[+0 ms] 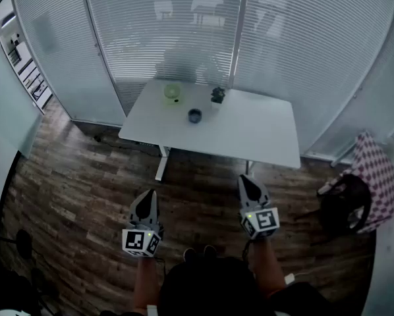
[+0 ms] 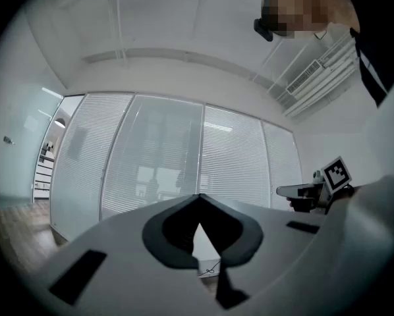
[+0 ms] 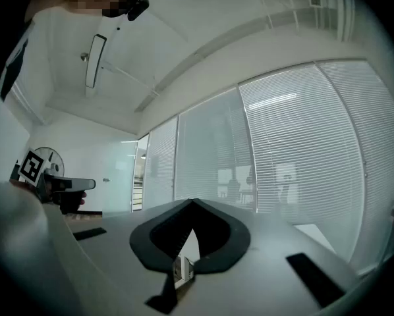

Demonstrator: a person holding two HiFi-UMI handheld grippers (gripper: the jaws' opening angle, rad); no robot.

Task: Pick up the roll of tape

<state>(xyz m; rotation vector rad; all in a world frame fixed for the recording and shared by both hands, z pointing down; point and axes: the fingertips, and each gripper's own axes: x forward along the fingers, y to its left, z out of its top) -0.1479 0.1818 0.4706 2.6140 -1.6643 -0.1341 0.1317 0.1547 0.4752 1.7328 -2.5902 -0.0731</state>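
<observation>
The roll of tape (image 1: 195, 115) appears to be the small dark, bluish ring lying flat on the white worktop (image 1: 263, 137), a little left of its middle and roughly midway between the near and far edges. It is too small in the head view to be certain, and neither gripper view shows it. It looks low and round with a paler centre that suggests an open core, and nothing touches it. A yellow-green object (image 1: 172, 93) stands farther back to its left and a small dark object (image 1: 217, 95) farther back to its right. Both are near the ring but apart from it. The left tongs (image 1: 145, 201) and the right tongs (image 1: 249, 185) are held level over the wooden floor (image 1: 72, 189), well short of the worktop's near edge, pointing towards it. Each pair has its tips pressed together with nothing between them. The step in hand looks like the approach, so the pickup itself has not begun. To do it well, the person would likely step up to the worktop and spread one pair before arriving, not over the ring. They could then come down from the near side so the two neighbours behind are not nudged. Setting one jaw into the core and one against the outer wall should keep so low a ring from sliding when the tongs close.
</observation>
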